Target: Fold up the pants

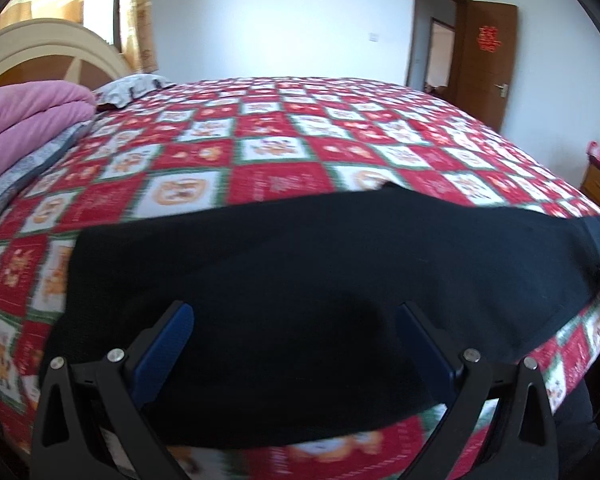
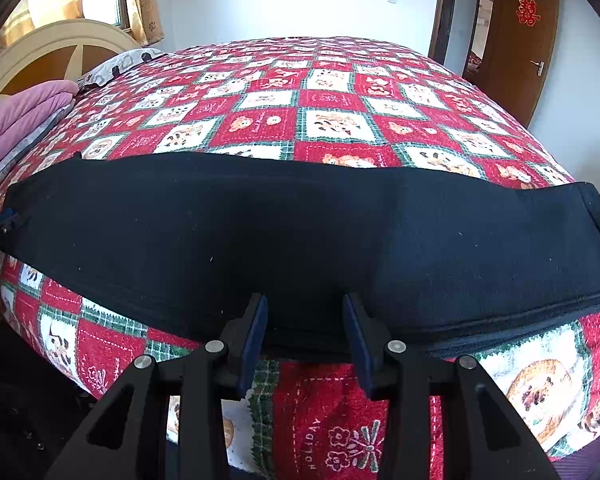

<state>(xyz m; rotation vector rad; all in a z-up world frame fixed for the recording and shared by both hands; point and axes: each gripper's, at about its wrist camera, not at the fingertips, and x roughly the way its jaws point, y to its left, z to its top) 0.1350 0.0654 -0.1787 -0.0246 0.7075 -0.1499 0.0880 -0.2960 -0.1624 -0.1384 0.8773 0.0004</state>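
Note:
The black pants (image 1: 300, 264) lie flat as one long band across the near part of the bed, also filling the right wrist view (image 2: 300, 232). My left gripper (image 1: 296, 316) hovers over the middle of the cloth. Its blue pads (image 1: 176, 332) are spread wide and hold nothing. My right gripper (image 2: 306, 312) is at the pants' near edge, and its jaws stand partly apart. The seamed edge of the cloth lies between the fingers (image 2: 256, 332), but the pads do not press on it.
The bed carries a red, white and green checked quilt (image 2: 332, 120). Folded pink bedding (image 1: 28, 120) and a patterned pillow (image 1: 132, 86) lie at the left by the cream headboard (image 1: 40, 52). A brown door (image 2: 528, 40) stands open at the far right.

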